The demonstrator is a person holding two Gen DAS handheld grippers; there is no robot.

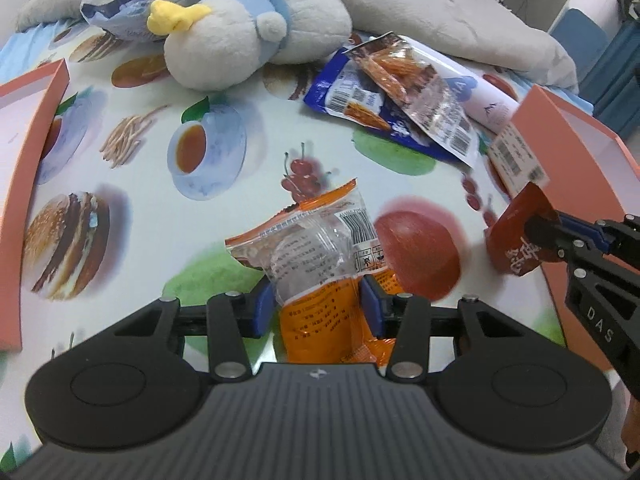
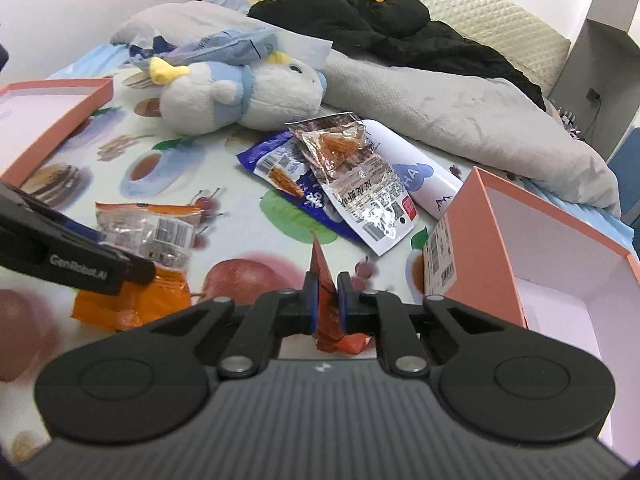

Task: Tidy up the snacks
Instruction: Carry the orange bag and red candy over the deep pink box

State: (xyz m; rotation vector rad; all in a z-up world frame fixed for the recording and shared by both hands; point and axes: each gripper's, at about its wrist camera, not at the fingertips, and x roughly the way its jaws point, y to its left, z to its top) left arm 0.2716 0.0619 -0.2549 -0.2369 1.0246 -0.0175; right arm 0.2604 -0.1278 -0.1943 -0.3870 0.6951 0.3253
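Left wrist: left gripper point(image 1: 318, 304) clenched on orange packet point(image 1: 320, 264), long axis pointing away; right gripper point(image 2: 327, 298) pinching red packet point(image 2: 322, 276) edge-up.

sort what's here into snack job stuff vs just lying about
Job: orange snack packet in left gripper; red snack packet in right gripper; blue packet; clear packet; pink boxes.
Lying about: plush toy; grey pillow; black clothing; white bottle.

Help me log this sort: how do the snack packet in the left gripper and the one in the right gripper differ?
The orange packet in the left gripper has a clear window and barcode; the red packet in the right gripper is opaque with white characters. The orange packet looks wider, holding its jaws well apart; the red packet's jaws are nearly together. Both are gripped.
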